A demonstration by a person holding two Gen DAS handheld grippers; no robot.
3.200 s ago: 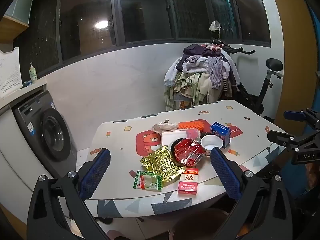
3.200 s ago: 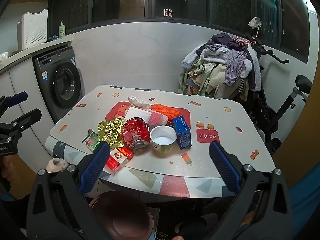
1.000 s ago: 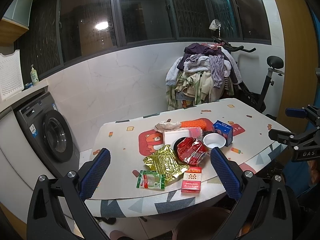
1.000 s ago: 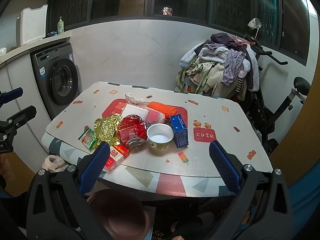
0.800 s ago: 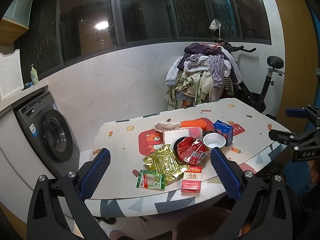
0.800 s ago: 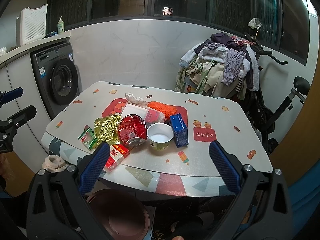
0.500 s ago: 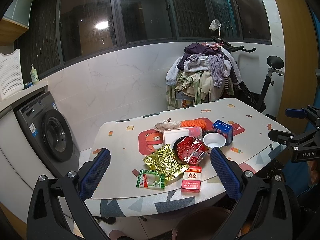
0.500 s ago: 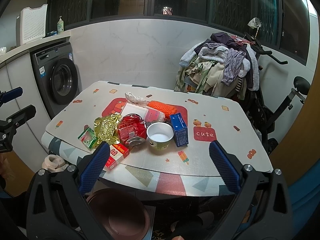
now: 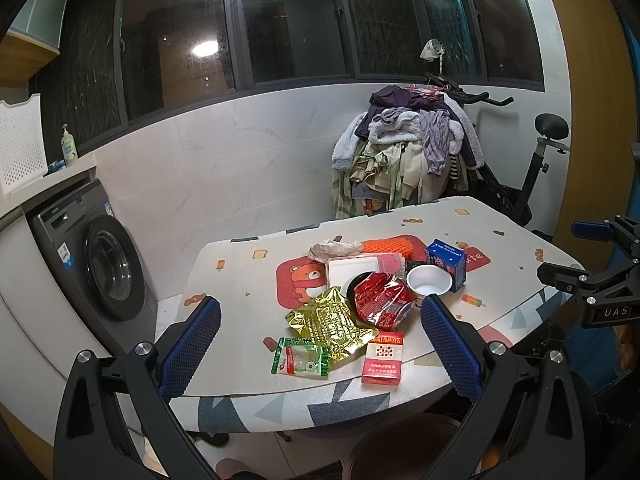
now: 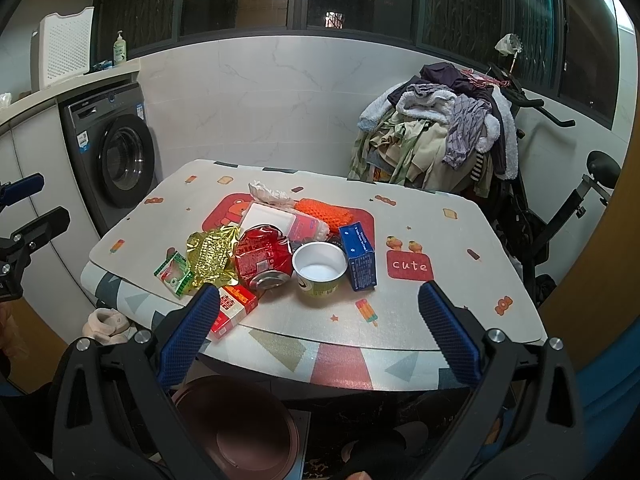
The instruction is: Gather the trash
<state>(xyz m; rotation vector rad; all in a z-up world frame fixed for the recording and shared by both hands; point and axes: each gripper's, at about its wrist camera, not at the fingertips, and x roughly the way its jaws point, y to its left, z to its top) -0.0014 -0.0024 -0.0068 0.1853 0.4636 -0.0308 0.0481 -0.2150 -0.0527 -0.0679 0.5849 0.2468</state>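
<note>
Both claws, left claw point(image 9: 320, 334) and right claw point(image 10: 318, 332), spread wide, empty, unchanged since earlier; white paper cup point(image 10: 319, 268) and surrounding litter untouched on patterned bench point(image 10: 460, 240). Collection unstarted.

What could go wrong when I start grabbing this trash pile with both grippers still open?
The red box lies at the table edge, so a nudge could drop it beside the bin rather than in. The paper cup stands upright against the crushed red can and blue carton; pulling either might tip it.
</note>
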